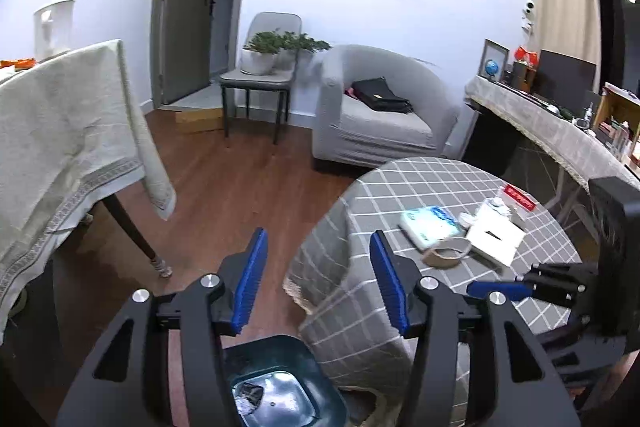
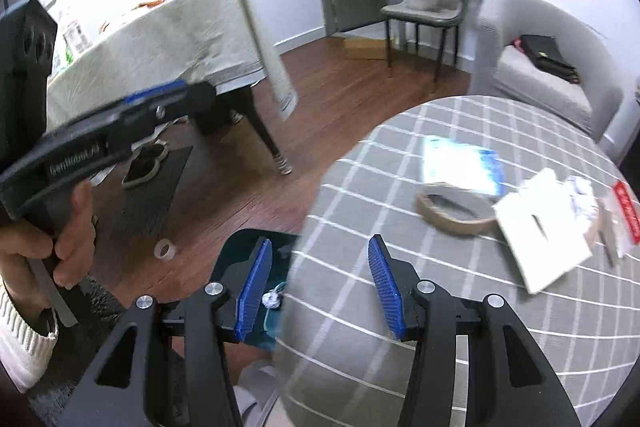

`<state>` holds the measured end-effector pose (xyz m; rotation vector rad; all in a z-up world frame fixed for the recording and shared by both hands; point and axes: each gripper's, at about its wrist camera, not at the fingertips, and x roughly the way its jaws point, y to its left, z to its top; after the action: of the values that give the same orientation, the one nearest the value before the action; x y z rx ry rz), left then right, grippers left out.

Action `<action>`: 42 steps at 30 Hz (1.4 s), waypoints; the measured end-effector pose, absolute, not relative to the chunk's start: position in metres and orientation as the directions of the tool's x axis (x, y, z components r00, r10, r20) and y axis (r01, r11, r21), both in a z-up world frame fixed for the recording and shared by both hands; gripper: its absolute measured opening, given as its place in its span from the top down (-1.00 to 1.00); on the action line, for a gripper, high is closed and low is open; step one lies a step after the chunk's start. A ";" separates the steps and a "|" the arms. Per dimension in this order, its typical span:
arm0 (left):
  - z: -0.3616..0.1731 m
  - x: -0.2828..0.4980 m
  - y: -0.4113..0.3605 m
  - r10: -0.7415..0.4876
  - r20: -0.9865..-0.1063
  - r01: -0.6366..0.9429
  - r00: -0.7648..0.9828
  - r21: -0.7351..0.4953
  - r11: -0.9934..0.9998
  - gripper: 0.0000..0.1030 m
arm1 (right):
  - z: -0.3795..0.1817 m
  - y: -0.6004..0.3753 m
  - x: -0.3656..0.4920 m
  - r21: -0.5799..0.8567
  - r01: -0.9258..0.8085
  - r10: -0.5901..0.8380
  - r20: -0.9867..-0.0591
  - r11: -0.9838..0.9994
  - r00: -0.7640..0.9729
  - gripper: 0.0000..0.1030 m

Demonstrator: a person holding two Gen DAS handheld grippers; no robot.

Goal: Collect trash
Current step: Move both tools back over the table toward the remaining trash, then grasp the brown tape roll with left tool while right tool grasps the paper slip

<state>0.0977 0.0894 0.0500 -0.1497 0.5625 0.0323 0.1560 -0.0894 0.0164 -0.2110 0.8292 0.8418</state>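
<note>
The left claw (image 1: 318,279) stands partly open with nothing between its ribbed blue pads, and so does the right claw (image 2: 320,287). Both have black angular frames with silver rivets.

Directly beneath the left claw, on the wooden floor, sits a dark teal bin (image 1: 320,379), squarish with rounded corners and a glossy inner base; a crumpled scrap (image 1: 248,393) lies in it. From the right wrist view the bin (image 2: 244,247) shows behind that claw's left finger, with a small white crumpled wad (image 2: 272,299) inside.

Ahead and to the right of both claws is the round worktop (image 1: 400,187), draped in grey cloth with a white grid. On it lie a flat ring of brown tape (image 1: 447,251), a shiny blue-and-white packet (image 1: 430,225), a white flat box with a slot (image 1: 496,237) pointing away at a slant, and crumpled white paper (image 1: 498,205) beyond it. A clear tape roll (image 2: 165,250) rests on the floor to the left of the right claw.
</note>
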 end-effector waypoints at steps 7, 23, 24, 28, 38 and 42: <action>0.034 0.115 0.054 -0.041 -0.583 -0.022 0.811 -0.101 0.995 -0.21 | 0.016 -0.122 0.166 0.161 -0.687 0.567 -0.710 0.709 0.418 0.01; -0.008 0.150 -0.031 -0.080 -0.647 0.159 0.759 0.064 0.985 -0.42 | 0.012 -0.209 0.188 0.213 -0.567 0.539 -0.675 0.796 0.503 0.01; -0.010 0.153 -0.034 -0.089 -0.651 0.175 0.754 0.068 0.982 -0.42 | 0.012 -0.213 0.190 0.220 -0.561 0.541 -0.672 0.798 0.505 0.01; -0.015 0.166 -0.039 -0.117 -0.669 0.213 0.734 0.063 0.975 -0.42 | 0.010 -0.227 0.194 0.255 -0.537 0.551 -0.660 0.804 0.512 0.01; -0.024 0.192 -0.045 -0.167 -0.674 0.276 0.720 0.058 0.959 -0.41 | 0.004 -0.240 0.217 0.347 -0.511 0.597 -0.640 0.786 0.483 0.01; -0.035 0.203 -0.041 -0.190 -0.697 0.279 0.691 0.015 0.960 -0.35 | 0.000 -0.245 0.221 0.367 -0.505 0.606 -0.642 0.781 0.470 0.01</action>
<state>0.2034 -0.0408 -0.0345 0.1235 0.7642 -0.2630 0.2210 -0.2454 0.0005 0.1326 0.8403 0.6827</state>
